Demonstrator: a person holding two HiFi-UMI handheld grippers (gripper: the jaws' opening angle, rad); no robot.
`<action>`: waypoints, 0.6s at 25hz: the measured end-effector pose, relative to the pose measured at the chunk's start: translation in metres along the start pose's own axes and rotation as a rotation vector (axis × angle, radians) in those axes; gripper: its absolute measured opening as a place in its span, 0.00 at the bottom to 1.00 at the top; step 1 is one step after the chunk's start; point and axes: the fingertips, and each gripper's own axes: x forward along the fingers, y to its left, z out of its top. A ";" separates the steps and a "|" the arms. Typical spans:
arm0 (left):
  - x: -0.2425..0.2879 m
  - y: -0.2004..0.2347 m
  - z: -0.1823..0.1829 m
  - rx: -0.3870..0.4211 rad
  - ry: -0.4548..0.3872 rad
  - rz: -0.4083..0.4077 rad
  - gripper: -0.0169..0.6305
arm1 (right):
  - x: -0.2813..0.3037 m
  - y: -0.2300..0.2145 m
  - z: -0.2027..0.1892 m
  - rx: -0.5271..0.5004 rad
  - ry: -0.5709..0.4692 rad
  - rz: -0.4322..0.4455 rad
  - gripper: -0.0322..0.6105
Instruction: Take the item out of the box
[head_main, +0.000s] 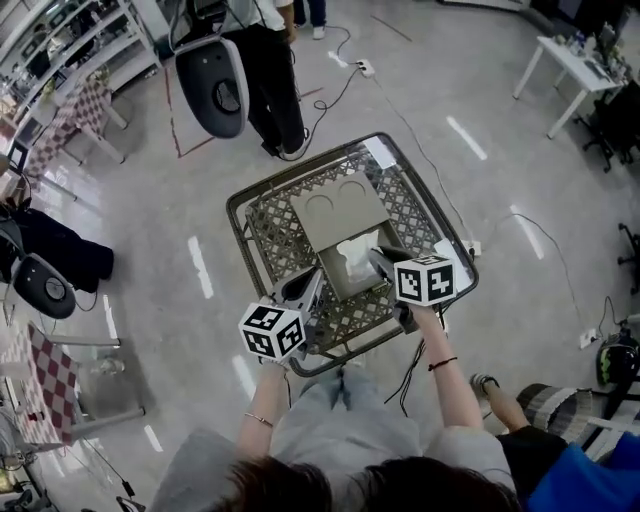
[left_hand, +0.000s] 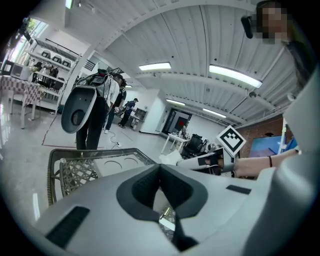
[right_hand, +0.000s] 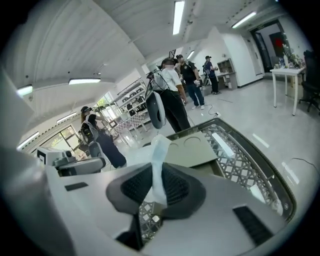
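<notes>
A grey-green tissue box (head_main: 338, 210) lies on a wire-mesh table (head_main: 268, 228), with a white tissue (head_main: 353, 250) standing up out of its opening. My right gripper (head_main: 381, 263) is over the box's near right side and is shut on that tissue (right_hand: 159, 150), which runs up between the dark pads (right_hand: 176, 186). The box's flat top (right_hand: 192, 149) shows beyond it. My left gripper (head_main: 312, 288) sits at the box's near left corner. In the left gripper view its jaws (left_hand: 160, 169) meet at the tips, and I see nothing between them. The box top (left_hand: 112, 164) lies ahead of it.
The mesh table's raised metal rim (head_main: 447, 240) runs all round. A person (head_main: 272, 70) stands beyond it beside a hanging grey shell (head_main: 213, 85). Cables (head_main: 352, 75) trail on the floor. A white table (head_main: 568, 58) stands far right and a checkered one (head_main: 45, 372) at left.
</notes>
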 end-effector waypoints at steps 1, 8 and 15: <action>-0.003 -0.003 0.003 0.007 -0.005 -0.004 0.05 | -0.006 0.005 0.004 -0.007 -0.017 0.004 0.16; -0.027 -0.021 0.031 0.047 -0.067 -0.030 0.05 | -0.047 0.033 0.026 -0.048 -0.148 0.022 0.16; -0.043 -0.041 0.058 0.100 -0.114 -0.057 0.05 | -0.094 0.060 0.051 -0.125 -0.312 0.041 0.16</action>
